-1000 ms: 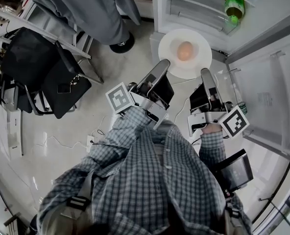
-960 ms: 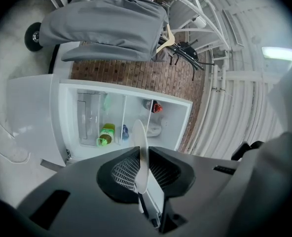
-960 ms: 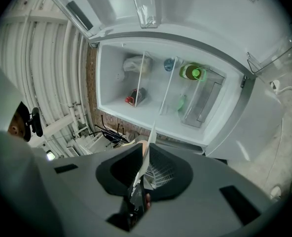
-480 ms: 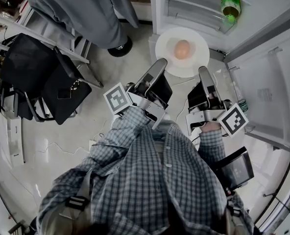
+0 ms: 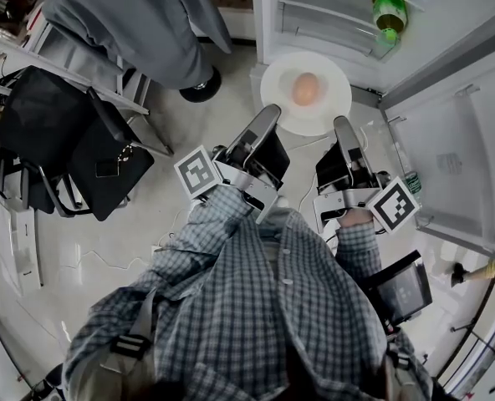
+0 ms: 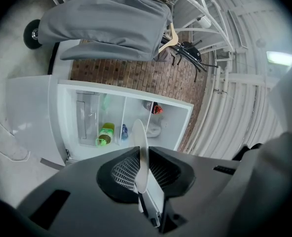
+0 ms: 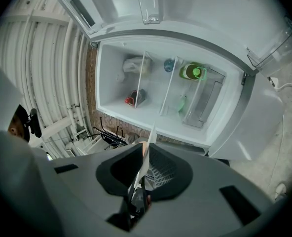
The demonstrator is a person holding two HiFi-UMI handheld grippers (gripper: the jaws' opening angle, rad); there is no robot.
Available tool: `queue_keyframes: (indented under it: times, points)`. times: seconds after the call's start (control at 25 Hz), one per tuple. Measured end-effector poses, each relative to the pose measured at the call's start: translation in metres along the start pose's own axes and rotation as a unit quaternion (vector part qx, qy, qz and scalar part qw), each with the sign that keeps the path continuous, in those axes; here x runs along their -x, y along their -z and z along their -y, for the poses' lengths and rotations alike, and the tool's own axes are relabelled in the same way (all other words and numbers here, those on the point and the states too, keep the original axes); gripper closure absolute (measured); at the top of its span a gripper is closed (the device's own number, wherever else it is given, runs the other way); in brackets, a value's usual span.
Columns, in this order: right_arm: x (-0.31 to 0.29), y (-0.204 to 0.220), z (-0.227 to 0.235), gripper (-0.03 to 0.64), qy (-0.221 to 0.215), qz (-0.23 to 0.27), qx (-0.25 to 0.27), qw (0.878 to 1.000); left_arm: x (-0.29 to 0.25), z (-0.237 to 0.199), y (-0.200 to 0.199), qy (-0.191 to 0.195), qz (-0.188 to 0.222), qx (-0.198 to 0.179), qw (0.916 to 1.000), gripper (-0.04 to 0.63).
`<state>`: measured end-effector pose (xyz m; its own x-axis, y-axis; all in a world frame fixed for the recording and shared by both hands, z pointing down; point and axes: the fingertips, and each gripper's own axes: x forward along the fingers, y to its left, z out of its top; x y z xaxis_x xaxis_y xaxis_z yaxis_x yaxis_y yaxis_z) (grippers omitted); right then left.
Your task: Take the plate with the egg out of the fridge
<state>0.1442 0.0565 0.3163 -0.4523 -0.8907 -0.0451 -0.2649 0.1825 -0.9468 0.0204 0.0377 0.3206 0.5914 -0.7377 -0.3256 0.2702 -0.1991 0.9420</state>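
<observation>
**Plate (image 5: 274, 98) drifts left, clear of the fridge (image 5: 331, 11)**

Shifted a little to the left in the head view since a second ago, the plate, the egg (image 5: 306, 89) and both grippers have moved together, with the grip unchanged.

- Plate: white, round and shallow, held level over the pale floor just in front of the open fridge, outside its compartments. It shows edge-on as a thin white blade in both gripper views (image 6: 140, 147) (image 7: 149, 141).
- Egg: tan and whole, lying at the plate's centre.
- Left gripper (image 5: 273, 114): jaws clamped on the near-left rim, with the plate pinched between the ribbed pads (image 6: 124, 172).
- Right gripper (image 5: 340, 125): jaws clenched on the near-right rim in the same way.
- Fridge interior: a green bottle (image 5: 387, 11) lies on a shelf; the door (image 5: 456, 157) is swung open at the right.
</observation>
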Motion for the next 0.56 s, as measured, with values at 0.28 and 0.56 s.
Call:
queue_keyframes:
  times: [0.28, 0.56]
  points:
    - [-0.008, 0.003, 0.005, 0.569, 0.007, -0.002, -0.003, 1.0, -0.002, -0.001, -0.009, 0.002, -0.001, -0.006, 1.0, 0.532]
    - [-0.017, 0.001, 0.007, 0.569, 0.013, -0.005, -0.004, 1.0, -0.008, -0.008, -0.017, -0.004, -0.007, -0.003, 1.0, 0.533]
